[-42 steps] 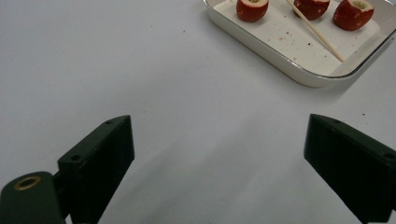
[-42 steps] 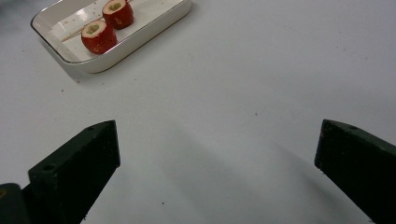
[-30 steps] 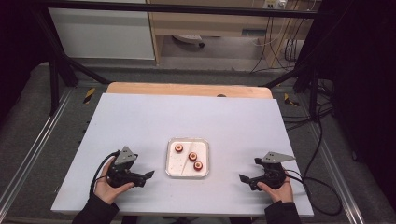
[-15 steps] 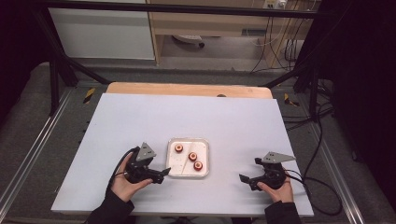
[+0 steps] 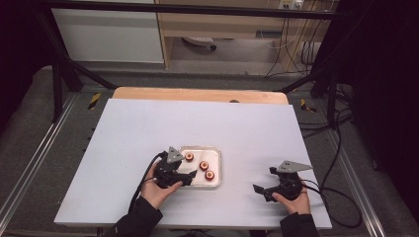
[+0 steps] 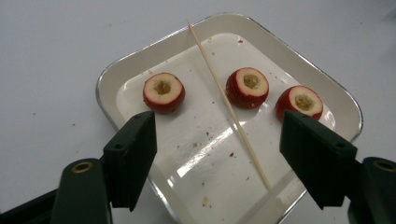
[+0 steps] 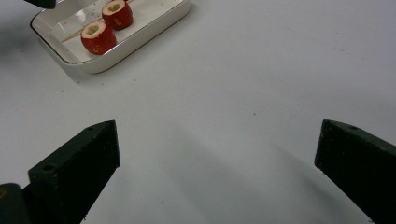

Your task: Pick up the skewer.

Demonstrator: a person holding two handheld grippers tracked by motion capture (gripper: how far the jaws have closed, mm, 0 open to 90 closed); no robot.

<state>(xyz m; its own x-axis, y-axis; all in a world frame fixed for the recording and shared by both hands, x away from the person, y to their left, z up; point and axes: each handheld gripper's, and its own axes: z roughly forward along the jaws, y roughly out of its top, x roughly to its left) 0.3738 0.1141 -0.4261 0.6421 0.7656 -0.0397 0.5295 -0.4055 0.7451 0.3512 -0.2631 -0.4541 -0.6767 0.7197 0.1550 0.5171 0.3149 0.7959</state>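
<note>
A white tray (image 5: 219, 168) near the table's front holds three red cored fruits (image 6: 163, 92) (image 6: 247, 87) (image 6: 300, 101) and a thin wooden skewer (image 6: 224, 95) lying across it. My left gripper (image 5: 190, 177) hovers over the tray's near left part (image 6: 224, 21). Its jaws have just been closing. They still stand apart, with the skewer lying in the gap below them and neither pad touching it (image 6: 219, 135). My right gripper (image 5: 259, 190) rests to the right of the tray, open over bare table (image 7: 219, 140), with two of the fruits (image 7: 98, 37) far off.
The pale table top (image 5: 148, 128) stretches wide behind and beside the tray. A wooden strip (image 5: 197, 95) runs along the far edge. Black frame bars and cables stand off the table at left and right.
My left gripper has travelled right, from the bare table left of the tray to over the tray's near left part. The right gripper has stayed put.
</note>
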